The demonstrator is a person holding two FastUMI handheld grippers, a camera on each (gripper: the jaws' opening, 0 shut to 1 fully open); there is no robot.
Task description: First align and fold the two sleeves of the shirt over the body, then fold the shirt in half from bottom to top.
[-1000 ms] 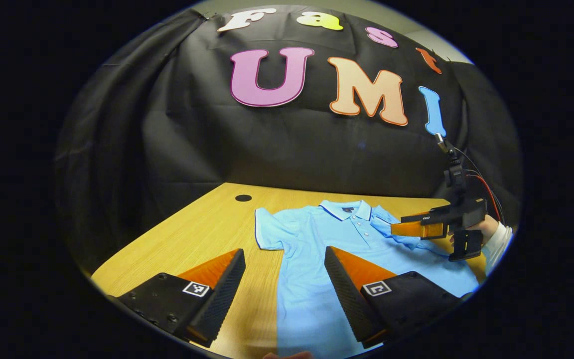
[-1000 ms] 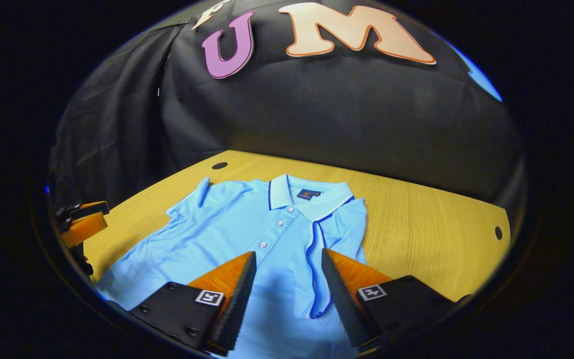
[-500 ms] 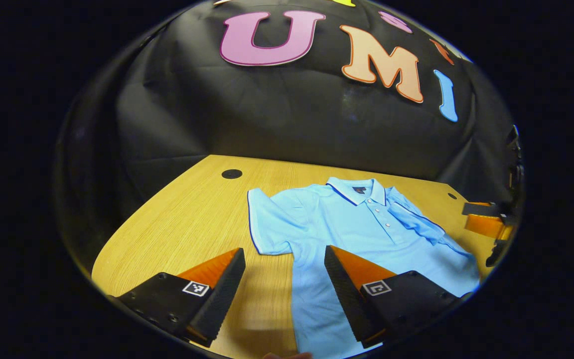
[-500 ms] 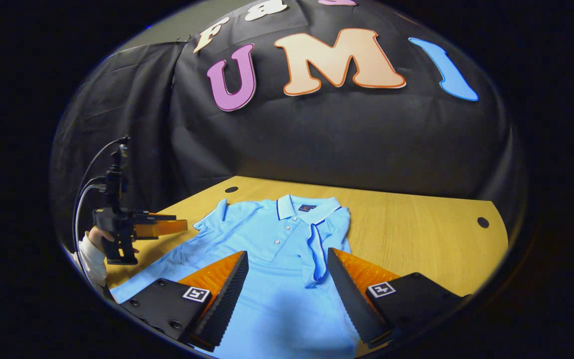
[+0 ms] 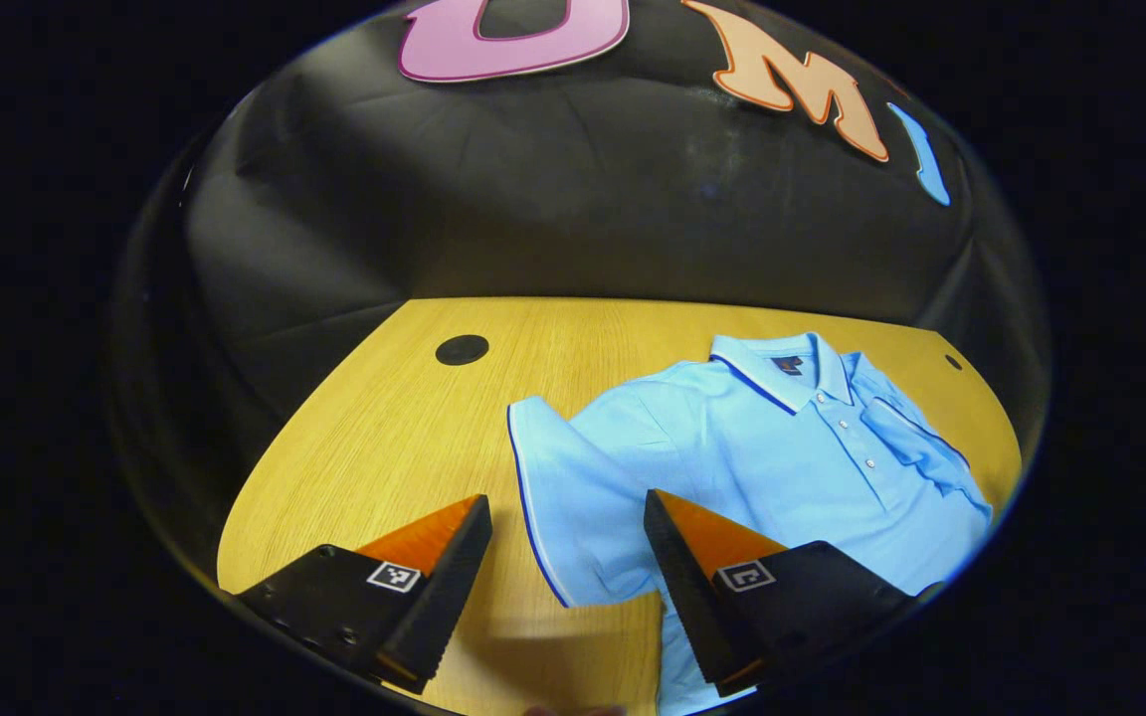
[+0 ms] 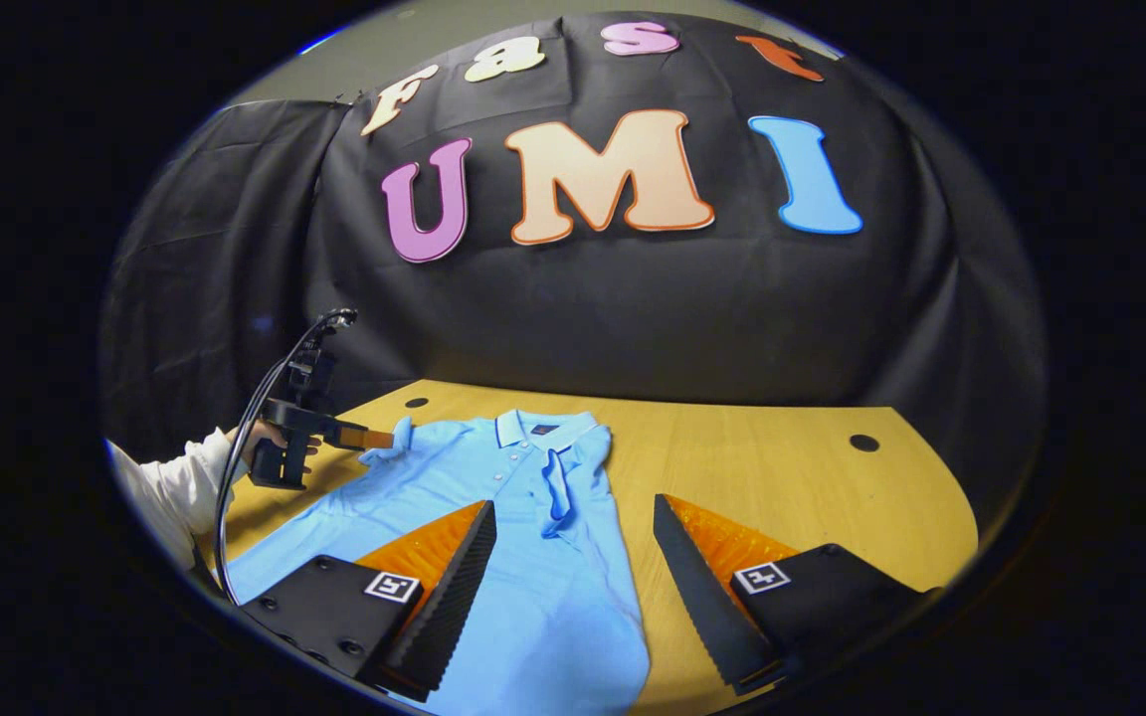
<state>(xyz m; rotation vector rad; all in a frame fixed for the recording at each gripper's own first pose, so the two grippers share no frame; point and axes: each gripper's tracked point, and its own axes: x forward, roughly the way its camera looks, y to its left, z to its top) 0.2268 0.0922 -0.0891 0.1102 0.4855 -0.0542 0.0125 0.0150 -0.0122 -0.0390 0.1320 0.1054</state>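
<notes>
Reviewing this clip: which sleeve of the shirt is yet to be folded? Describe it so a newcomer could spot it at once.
On the wooden table lies a light blue polo shirt, collar toward the black cloth wall. The unfolded sleeve spreads flat on the wood on the side nearest the left gripper, whose open fingers frame its dark-piped cuff. The other sleeve is folded across the chest.

Light blue short-sleeved polo shirt (image 5: 782,447) with dark navy piping; yellowish wood-grain table (image 5: 394,438) with black round holes; white sleeve (image 6: 170,487)

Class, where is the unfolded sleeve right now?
In the left gripper view, the light blue shirt's spread sleeve lies flat on the wooden table, between the left tool's open fingers.
</notes>
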